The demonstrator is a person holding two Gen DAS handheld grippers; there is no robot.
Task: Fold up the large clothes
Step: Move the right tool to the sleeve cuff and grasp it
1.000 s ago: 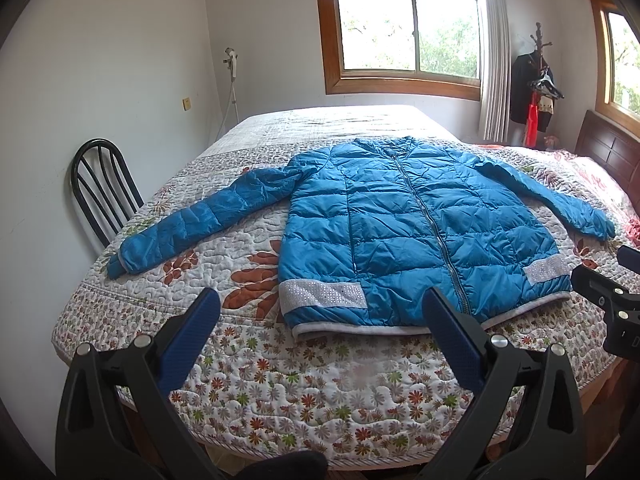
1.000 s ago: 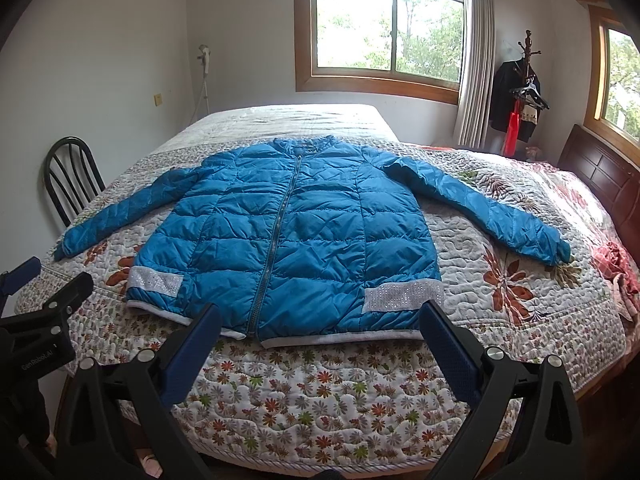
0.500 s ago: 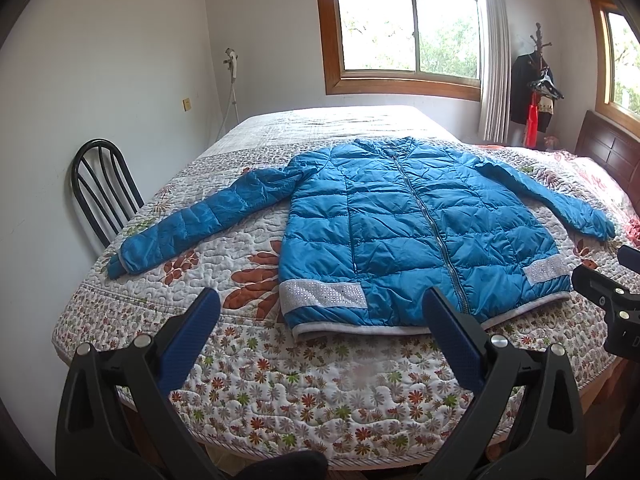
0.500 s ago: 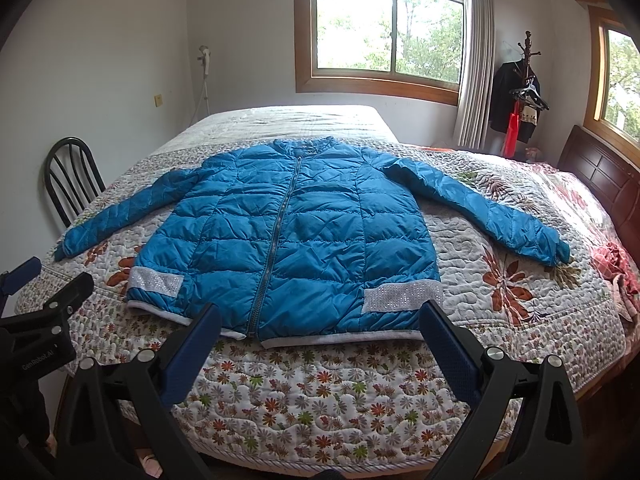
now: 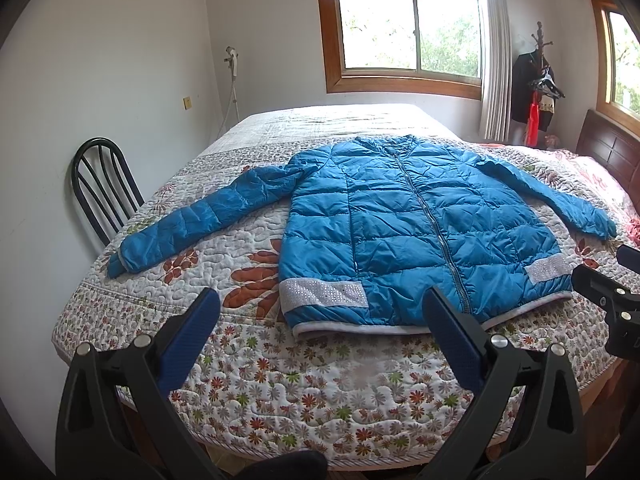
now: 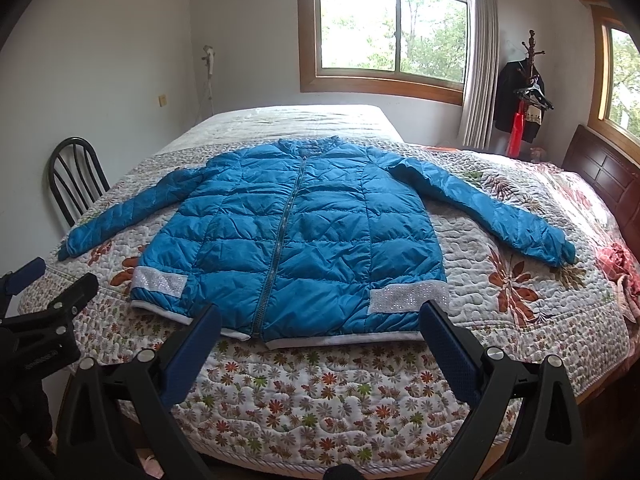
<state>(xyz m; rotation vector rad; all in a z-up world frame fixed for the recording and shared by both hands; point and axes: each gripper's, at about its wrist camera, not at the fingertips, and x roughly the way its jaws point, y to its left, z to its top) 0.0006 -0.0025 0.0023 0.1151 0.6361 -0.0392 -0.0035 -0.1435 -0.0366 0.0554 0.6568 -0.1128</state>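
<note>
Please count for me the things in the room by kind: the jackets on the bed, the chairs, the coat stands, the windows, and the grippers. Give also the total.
Blue jackets on the bed: 1
Black chairs: 1
Coat stands: 1
Windows: 2, the large one and one at the right edge
Grippers: 2, left and right, both open
Total: 7

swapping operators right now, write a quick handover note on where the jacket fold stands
Left gripper: open, holding nothing, short of the bed's near edge.
Right gripper: open, holding nothing, beside it.
Blue puffer jacket: flat on the floral quilt, front up, zipped, both sleeves spread out, hem nearest the grippers.
Done: jacket laid out; no fold made.
Left: fold in the sleeves, then fold the body.
</note>
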